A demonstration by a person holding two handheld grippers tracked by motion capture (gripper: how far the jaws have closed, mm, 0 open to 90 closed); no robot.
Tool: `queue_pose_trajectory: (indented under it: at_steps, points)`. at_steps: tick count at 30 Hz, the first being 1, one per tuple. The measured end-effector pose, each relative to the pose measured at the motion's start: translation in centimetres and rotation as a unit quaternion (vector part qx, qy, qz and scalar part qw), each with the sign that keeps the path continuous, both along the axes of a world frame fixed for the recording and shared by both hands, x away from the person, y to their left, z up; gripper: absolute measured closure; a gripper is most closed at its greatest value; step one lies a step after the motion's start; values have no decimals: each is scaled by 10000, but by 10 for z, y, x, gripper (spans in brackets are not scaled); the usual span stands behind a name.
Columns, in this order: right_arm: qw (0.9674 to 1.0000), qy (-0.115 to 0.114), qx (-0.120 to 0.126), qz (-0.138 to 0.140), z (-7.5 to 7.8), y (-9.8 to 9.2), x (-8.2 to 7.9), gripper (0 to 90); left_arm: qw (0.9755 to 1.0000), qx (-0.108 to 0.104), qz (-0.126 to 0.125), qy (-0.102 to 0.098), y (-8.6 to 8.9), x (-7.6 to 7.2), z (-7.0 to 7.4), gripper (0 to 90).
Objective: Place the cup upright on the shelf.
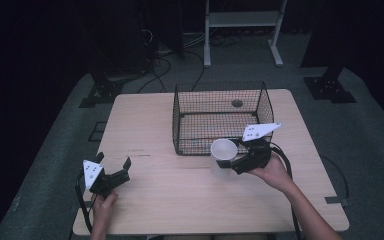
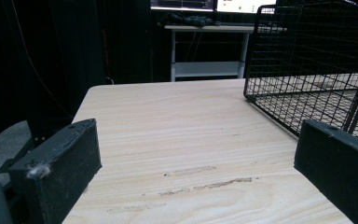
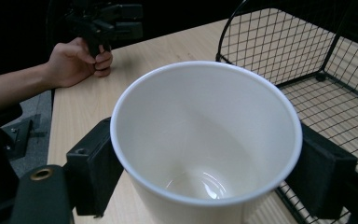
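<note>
A white paper cup stands upright just in front of the black wire basket, and my right gripper is shut on it from the right side. In the right gripper view the empty cup sits between both black jaws, its mouth facing up. My left gripper rests near the table's front left, open with nothing between its jaws. In the left gripper view its own gripper frames bare wood, with the basket to the right.
The light wooden table has bare surface left of the basket. The basket is empty. The other hand and its gripper show far off in the right gripper view. Stands and cables lie on the dark floor beyond.
</note>
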State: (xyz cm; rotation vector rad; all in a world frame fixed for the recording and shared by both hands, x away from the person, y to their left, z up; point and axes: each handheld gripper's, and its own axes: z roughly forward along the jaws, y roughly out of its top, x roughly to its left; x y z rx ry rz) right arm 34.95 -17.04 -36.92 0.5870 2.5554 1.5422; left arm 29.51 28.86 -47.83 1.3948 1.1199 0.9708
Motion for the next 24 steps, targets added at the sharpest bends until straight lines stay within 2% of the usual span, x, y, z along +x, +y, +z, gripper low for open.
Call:
queue_pose_trajectory:
  at_steps: [9, 24]
  points:
    - [10000, -38, 49, 45, 12, 9, 14, 194, 10000, -19, 0, -8, 0, 0, 0, 0]
    - [10000, -37, 53, 69, 39, 31, 54, 194, 10000, -22, 3, -5, 0, 0, 0, 0]
